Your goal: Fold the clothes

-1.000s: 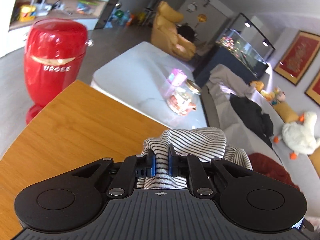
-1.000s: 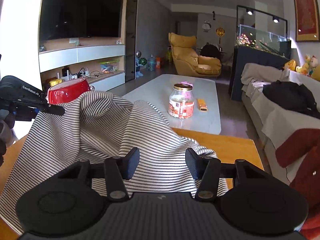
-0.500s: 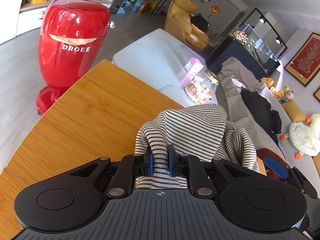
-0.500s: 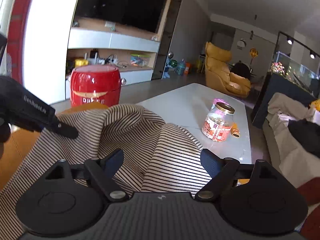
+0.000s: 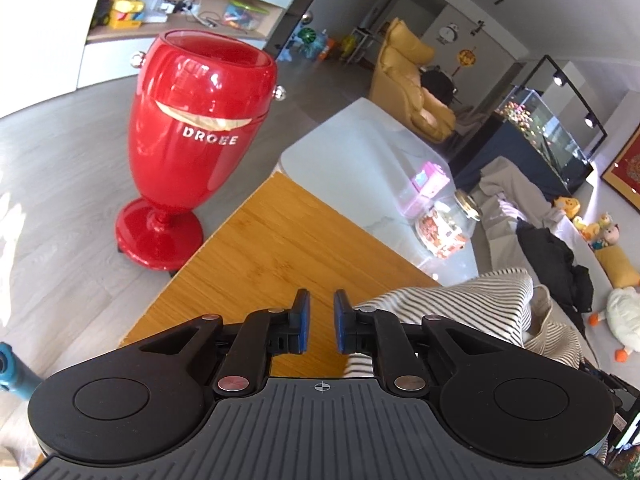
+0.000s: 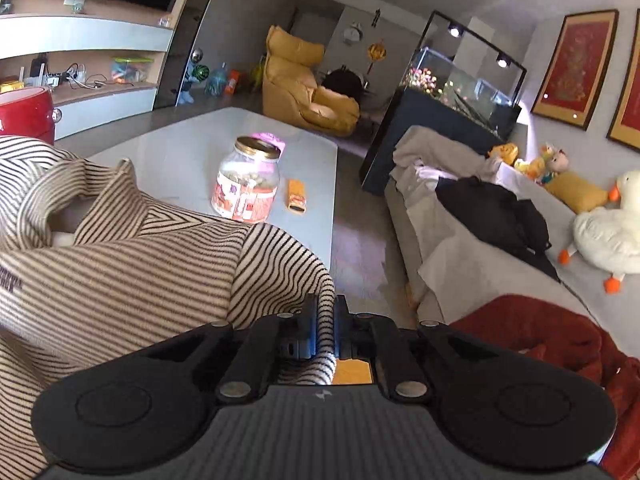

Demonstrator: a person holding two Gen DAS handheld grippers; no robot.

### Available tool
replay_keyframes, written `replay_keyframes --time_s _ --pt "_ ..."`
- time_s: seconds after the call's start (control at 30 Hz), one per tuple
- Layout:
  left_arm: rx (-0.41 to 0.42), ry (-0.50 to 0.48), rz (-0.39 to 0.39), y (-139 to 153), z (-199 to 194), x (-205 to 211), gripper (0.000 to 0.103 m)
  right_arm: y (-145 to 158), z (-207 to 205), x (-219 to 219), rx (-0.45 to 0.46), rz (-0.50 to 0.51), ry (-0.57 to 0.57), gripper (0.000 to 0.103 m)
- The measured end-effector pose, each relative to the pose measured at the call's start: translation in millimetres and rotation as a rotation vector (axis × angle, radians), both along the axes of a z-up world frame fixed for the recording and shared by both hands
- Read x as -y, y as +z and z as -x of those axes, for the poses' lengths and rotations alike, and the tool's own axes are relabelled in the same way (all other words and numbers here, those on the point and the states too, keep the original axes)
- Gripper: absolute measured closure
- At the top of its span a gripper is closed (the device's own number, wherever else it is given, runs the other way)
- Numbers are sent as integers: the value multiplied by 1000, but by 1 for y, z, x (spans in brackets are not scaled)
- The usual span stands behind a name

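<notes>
The striped garment [image 6: 120, 272] lies bunched on the wooden table [image 5: 280, 248]. In the right wrist view my right gripper [image 6: 326, 312] has its jaws closing tight on a fold at the garment's right edge, and striped fabric fills the slot between the pads. In the left wrist view my left gripper [image 5: 322, 312] is drawn to a narrow slot with only bare wood showing through it. There the striped garment [image 5: 460, 300] lies just right of the right finger, partly under it.
A red pedestal bin [image 5: 200, 120] stands on the floor beyond the table's left corner. Past the table is a white coffee table [image 5: 360, 160] with a jar [image 6: 246, 184]. A sofa on the right holds a black garment [image 6: 492, 208] and a red one [image 6: 540, 340].
The striped cloth has left the left gripper's pads and now sits to their right. The right gripper swung right and went from wide open to clamped on the garment's edge.
</notes>
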State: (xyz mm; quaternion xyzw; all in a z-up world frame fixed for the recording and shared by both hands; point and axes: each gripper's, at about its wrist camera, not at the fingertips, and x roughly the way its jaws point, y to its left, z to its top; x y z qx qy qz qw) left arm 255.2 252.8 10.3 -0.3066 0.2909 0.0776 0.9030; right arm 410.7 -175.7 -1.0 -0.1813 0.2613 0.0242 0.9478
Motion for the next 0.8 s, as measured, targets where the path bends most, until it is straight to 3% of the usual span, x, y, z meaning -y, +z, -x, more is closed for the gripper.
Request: replay_keyframes --time_s 0.07,0.17,0.33,0.47,0.57,0.6,0.73,0.8 --pt "42 -25 0 9 7 3 86 -8 2 11 -49 -42 0 96" --pt "105 -99 -30 23 14 23 54 -17 9 25 -102 -107 9 96" --pt "119 -440 -57 23 7 89 33 -21 35 34 -131 -103 60 96" --pt "58 -630 -82 -1 -1 136 32 -20 67 38 -157 -62 128 97" --pt "-30 -689 -63 -23 -3 150 31 -8 90 48 -162 -72 147 97" --pt "-13 -695 -83 -25 3 152 31 -2 96 53 -157 -84 147 96" --pt "-27 -732 -58 -25 27 151 27 47 109 61 -96 -252 169 96" --pt "-48 -757 -25 -25 42 150 27 69 105 54 -114 -372 226 92"
